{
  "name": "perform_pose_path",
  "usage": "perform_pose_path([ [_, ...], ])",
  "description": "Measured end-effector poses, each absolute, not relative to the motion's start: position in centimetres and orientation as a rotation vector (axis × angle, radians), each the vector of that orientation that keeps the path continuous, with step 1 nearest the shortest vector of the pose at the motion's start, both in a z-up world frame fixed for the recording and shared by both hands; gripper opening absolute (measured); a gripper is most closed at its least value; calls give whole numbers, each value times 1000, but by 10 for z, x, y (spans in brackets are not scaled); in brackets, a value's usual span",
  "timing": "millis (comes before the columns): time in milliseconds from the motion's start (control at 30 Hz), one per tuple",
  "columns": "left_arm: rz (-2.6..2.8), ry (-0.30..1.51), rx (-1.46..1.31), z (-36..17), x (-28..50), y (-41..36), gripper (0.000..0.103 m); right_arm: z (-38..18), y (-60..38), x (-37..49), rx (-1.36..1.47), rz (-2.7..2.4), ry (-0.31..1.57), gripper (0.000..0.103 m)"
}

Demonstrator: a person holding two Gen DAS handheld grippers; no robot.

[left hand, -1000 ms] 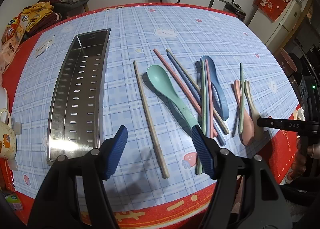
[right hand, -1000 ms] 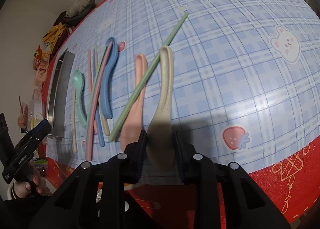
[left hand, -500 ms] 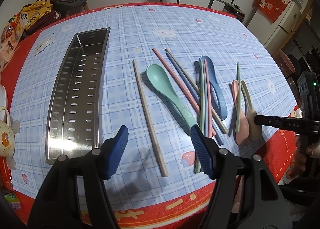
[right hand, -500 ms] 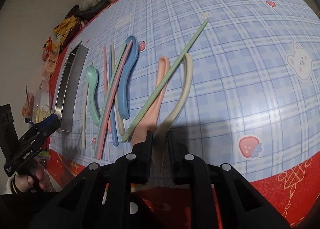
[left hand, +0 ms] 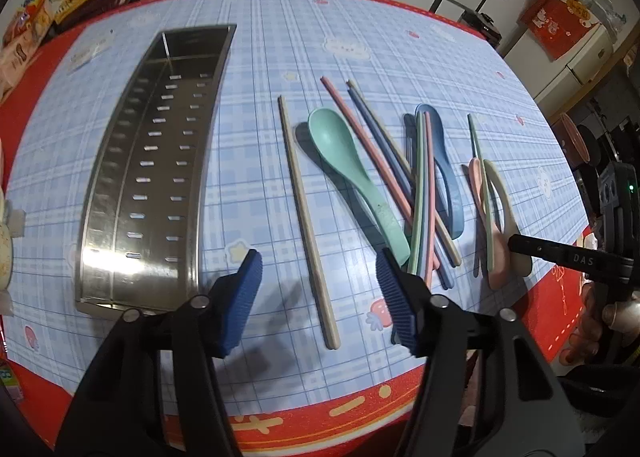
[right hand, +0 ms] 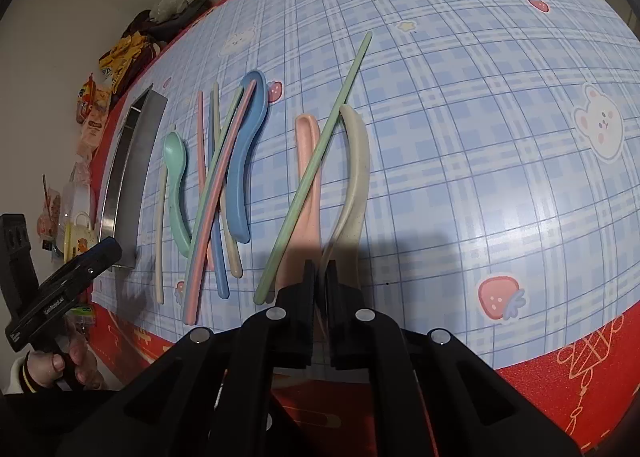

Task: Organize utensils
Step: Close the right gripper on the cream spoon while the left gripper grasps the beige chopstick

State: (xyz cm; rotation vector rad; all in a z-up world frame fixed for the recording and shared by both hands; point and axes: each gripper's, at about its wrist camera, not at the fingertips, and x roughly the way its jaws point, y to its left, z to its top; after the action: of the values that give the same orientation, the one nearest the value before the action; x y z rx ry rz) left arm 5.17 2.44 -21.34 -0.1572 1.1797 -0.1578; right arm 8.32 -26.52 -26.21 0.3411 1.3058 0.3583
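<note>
Right wrist view: right tool (right hand: 319, 277) clamped on beige plastic spoon (right hand: 354, 177); left tool (left hand: 318, 293) closing, holding nothing; perforated steel tray (left hand: 120, 193) empty, all utensils still on counter (right hand: 480, 117).

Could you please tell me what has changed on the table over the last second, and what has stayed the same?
The right tool closed its jaws onto the beige spoon, pinching its bowl edge near the table's edge. The left tool has narrowed slightly and is closing with nothing between its pads, above the beige chopstick. The metal tray, green spoon and other utensils lie as before.
</note>
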Motion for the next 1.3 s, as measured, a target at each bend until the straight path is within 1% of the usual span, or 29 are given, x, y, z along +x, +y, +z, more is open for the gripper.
perform_pose_path([
  [100,-161,1203,-159,-220,56,24,57,-262,-265,83,333,359,1301,6],
  [167,-164,1217,-150,-223,60,22,52,-261,-265,82,332,359,1298,6],
  [233,-177,1236,-115,-228,66,18,39,-262,-265,82,333,359,1296,6],
  [267,-178,1241,-102,-229,68,17,37,-262,-264,82,334,358,1295,6],
  [433,-182,1285,-81,-245,79,12,36,-261,-262,82,330,354,1291,6],
  [800,-152,1289,10,-256,90,-1,36,-262,-263,83,335,353,1286,6],
  [900,-138,1282,15,-259,94,-1,30,-262,-263,83,334,352,1285,6],
  [1067,-144,1270,97,-261,97,-9,28,-263,-265,83,346,352,1285,6],
  [1167,-130,1265,91,-260,95,-7,19,-263,-266,82,349,351,1283,6],
  [1200,-122,1271,64,-260,95,-2,13,-263,-266,82,350,351,1283,6],
  [1300,-125,1285,20,-260,90,4,11,-263,-267,81,353,350,1282,6],
])
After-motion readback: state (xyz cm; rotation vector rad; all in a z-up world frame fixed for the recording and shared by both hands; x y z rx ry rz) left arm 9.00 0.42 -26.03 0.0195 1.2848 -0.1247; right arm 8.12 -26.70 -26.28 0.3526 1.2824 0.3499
